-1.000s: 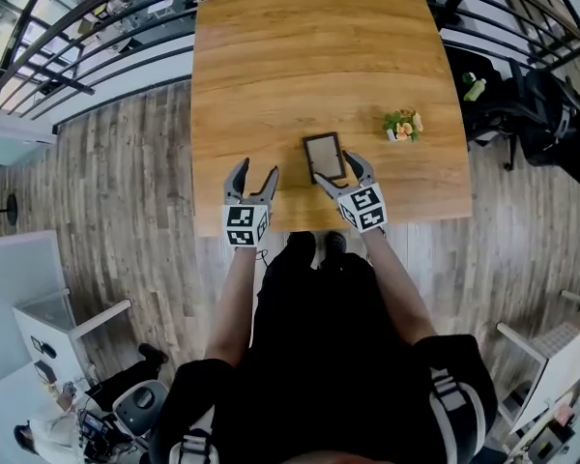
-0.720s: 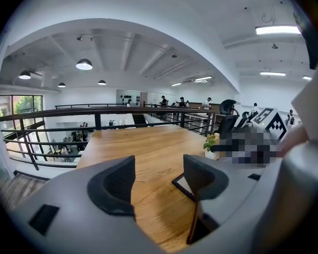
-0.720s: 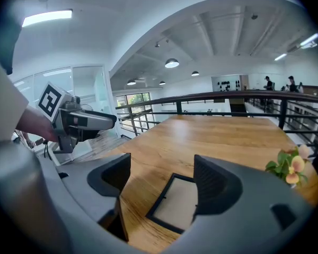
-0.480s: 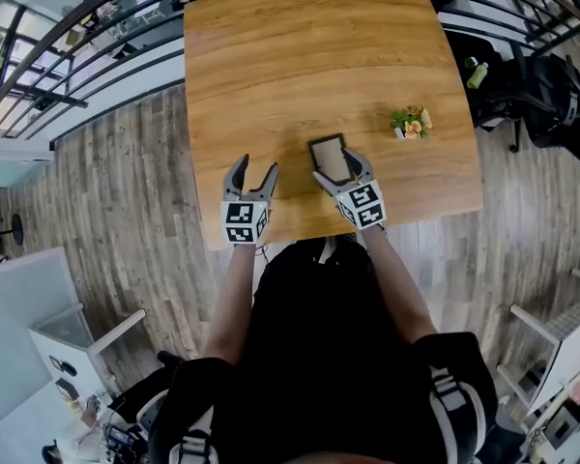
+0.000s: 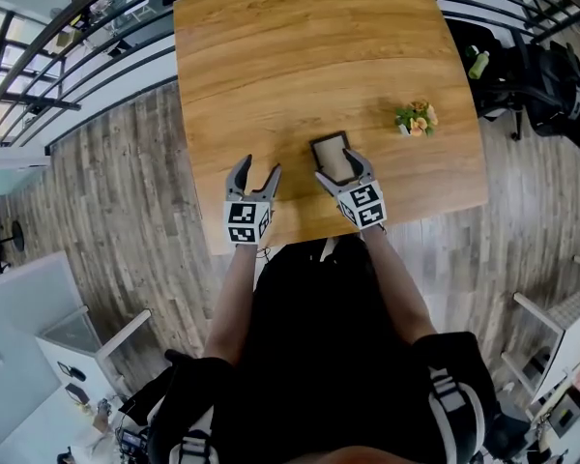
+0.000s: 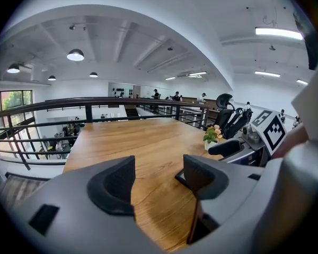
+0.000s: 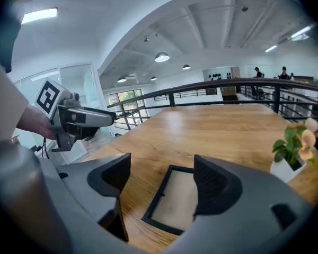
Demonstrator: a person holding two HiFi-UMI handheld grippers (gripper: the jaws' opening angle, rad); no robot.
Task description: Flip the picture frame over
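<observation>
Wooden counter [image 5: 271, 66], frame [image 5: 329, 150] flat: left hand-held gripper [image 5: 257, 166] and right hand-held gripper [image 5: 336, 165], both gaping empty, have dipped lower; flip pending.

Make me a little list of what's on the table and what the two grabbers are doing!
table: wooden table, railing behind it
frame: dark frame with a pale middle, lying flat near the person's edge
plant: little potted plant with flowers, right of the frame, not touching it
left gripper: left gripper open, nothing between its jaws, over bare wood left of the frame
right gripper: right gripper open, jaws on either side of the frame's near end, not gripping it
flip: not done yet
</observation>
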